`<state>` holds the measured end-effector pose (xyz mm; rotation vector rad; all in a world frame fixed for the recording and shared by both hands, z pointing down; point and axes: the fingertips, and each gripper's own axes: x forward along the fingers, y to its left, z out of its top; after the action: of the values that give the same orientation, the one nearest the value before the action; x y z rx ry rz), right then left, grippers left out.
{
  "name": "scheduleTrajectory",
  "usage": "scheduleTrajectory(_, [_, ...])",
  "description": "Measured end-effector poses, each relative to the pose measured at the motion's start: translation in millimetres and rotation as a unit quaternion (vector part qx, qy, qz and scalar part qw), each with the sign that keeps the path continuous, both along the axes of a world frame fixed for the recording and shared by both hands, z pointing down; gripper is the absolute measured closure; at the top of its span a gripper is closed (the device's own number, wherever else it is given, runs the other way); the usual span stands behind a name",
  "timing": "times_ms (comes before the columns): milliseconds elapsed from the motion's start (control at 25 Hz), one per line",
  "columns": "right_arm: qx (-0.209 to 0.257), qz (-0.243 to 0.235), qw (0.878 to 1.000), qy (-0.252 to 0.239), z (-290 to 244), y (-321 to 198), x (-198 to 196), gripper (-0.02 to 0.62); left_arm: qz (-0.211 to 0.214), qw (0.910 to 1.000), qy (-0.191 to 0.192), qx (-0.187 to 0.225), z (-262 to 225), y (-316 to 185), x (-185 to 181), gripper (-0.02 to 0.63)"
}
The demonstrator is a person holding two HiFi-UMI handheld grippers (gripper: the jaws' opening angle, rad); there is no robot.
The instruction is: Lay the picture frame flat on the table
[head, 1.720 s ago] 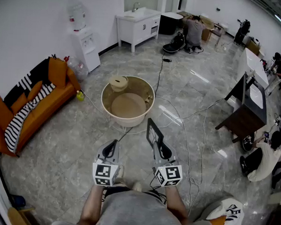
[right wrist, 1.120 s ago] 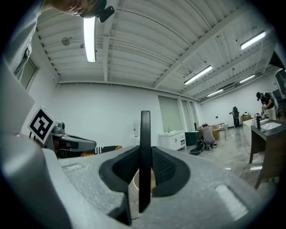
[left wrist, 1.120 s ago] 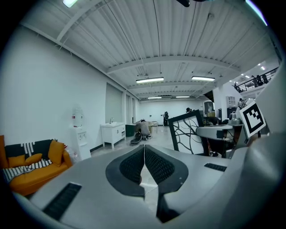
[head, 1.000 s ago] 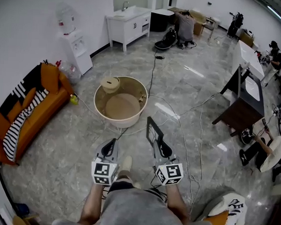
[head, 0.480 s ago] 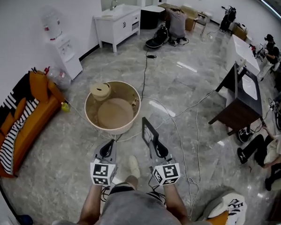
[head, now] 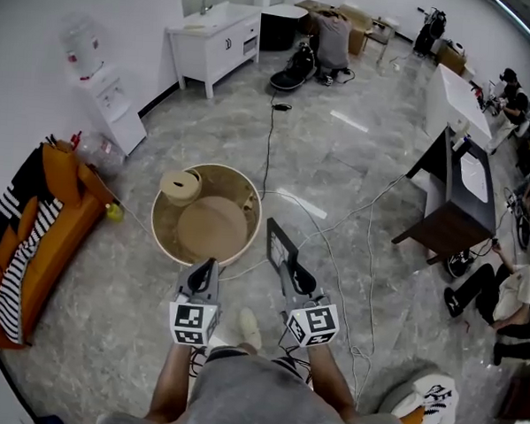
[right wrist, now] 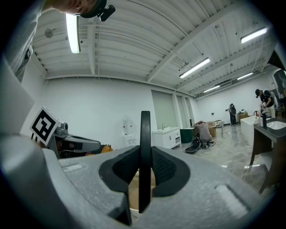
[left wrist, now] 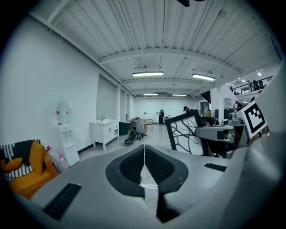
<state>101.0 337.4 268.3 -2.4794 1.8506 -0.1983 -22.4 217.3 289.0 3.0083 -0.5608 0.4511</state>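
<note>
A black picture frame (head: 281, 246) with a white patterned face stands upright, pinched at its lower edge by my right gripper (head: 289, 268). In the right gripper view the frame (right wrist: 145, 147) shows edge-on between the jaws of that gripper (right wrist: 145, 176), which press on it. My left gripper (head: 205, 271) is beside it, shut and empty; its own view shows its pads (left wrist: 134, 164) meeting and the frame (left wrist: 187, 133) to the right. The round beige table (head: 155, 232) lies just ahead of both grippers, lower than them, with a round beige object (head: 179, 185) on its far left.
Cables (head: 335, 224) trail over the grey marble floor right of the table. An orange sofa (head: 29, 239) stands at the left wall, a water dispenser (head: 99, 87) and white cabinet (head: 213, 27) behind. A dark desk (head: 452, 194) and people are at the right.
The round table has come closer to the grippers as the person walks toward it. Both grippers keep their pose; the frame stays held in the right one.
</note>
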Motion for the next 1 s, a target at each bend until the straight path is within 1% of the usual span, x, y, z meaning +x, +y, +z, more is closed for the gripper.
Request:
scheduleTrajectory(160, [-0.003,-0.004,1.0,-0.001,1.4,-36.9,28.2,0.528,0.002,1.0,0.002,-0.006,1.0,-32.7,30.7,0.584])
scheduleTrajectory(280, [-0.003,-0.007,1.0,0.001,4.3,-61.7,45.7,0.528,0.004,1.0,0.007,0.002,0.6,-54.1,50.5,0.584])
scheduleTrajectory(400, [-0.004,-0.015,1.0,-0.002,7.9,-82.9,52.0,0.528,-0.004,0.9999,0.012,0.006,0.9,-74.8,57.8,0.584])
scheduleTrajectory(600, [-0.006,-0.035,0.999,-0.004,10.5,-118.7,49.3,0.528,-0.029,0.9996,0.006,0.002,1.6,-108.4,49.8,0.584])
scheduleTrajectory(840, [-0.006,-0.069,0.998,-0.003,7.6,-155.6,35.3,0.528,-0.066,0.9977,0.012,0.002,-0.8,-138.7,24.9,0.584])
scheduleTrajectory(1000, [-0.004,-0.1,0.995,-0.002,3.5,-174.8,24.1,0.528,-0.098,0.995,0.017,0.007,-3.4,-150.4,6.4,0.584])
